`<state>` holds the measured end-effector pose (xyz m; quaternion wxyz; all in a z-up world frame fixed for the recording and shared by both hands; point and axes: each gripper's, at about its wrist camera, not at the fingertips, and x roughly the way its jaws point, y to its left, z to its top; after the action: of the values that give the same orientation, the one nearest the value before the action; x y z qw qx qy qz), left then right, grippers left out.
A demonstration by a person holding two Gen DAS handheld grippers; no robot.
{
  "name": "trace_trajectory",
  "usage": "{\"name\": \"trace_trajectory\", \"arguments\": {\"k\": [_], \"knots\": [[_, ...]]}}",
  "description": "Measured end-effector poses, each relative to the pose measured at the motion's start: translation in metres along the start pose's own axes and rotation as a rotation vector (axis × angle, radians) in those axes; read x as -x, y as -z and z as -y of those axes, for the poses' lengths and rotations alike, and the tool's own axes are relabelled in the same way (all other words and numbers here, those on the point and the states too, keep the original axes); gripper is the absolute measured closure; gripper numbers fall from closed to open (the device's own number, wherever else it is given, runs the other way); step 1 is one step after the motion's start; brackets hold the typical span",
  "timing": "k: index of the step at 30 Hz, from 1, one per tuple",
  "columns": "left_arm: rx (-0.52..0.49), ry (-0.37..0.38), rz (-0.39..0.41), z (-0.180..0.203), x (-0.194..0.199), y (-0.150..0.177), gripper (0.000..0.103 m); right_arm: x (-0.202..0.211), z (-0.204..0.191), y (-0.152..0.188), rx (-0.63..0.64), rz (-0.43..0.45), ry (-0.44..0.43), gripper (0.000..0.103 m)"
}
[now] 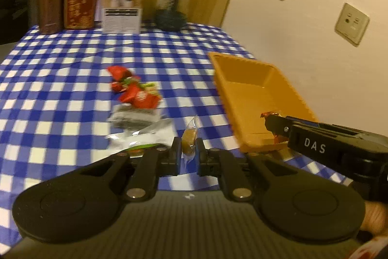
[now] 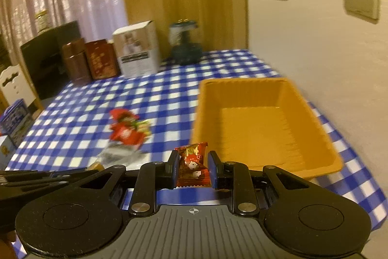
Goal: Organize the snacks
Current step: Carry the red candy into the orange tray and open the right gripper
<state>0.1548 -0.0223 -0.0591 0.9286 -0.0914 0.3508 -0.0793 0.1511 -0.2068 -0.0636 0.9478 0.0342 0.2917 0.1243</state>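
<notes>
Left wrist view shows my left gripper point(image 1: 188, 149) clamped on a small tan candy in clear wrap point(image 1: 189, 137), held above the checked tablecloth point(image 1: 60, 94). My right gripper point(image 2: 192, 168) pinches a red snack packet point(image 2: 192, 165) just short of the near rim of the orange bin point(image 2: 266, 132), which looks bare inside. The other snacks, the pile of red and silver packets point(image 1: 135, 101), lie on the cloth to the bin's left. To do this drop well, I'd carry each piece fully past the rim and over the middle before letting go, one hand after the other so the grippers don't knock together
</notes>
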Motion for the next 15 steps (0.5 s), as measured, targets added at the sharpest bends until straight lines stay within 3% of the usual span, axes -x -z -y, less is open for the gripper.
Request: {"name": "trace_trajectory", "arguments": {"k": [15], "knots": [[-0.038,0.138,-0.009,0.065,-0.057,-0.033,0.093,-0.010,0.097,-0.025,-0.122,0.007,0.107,0.078]]}}
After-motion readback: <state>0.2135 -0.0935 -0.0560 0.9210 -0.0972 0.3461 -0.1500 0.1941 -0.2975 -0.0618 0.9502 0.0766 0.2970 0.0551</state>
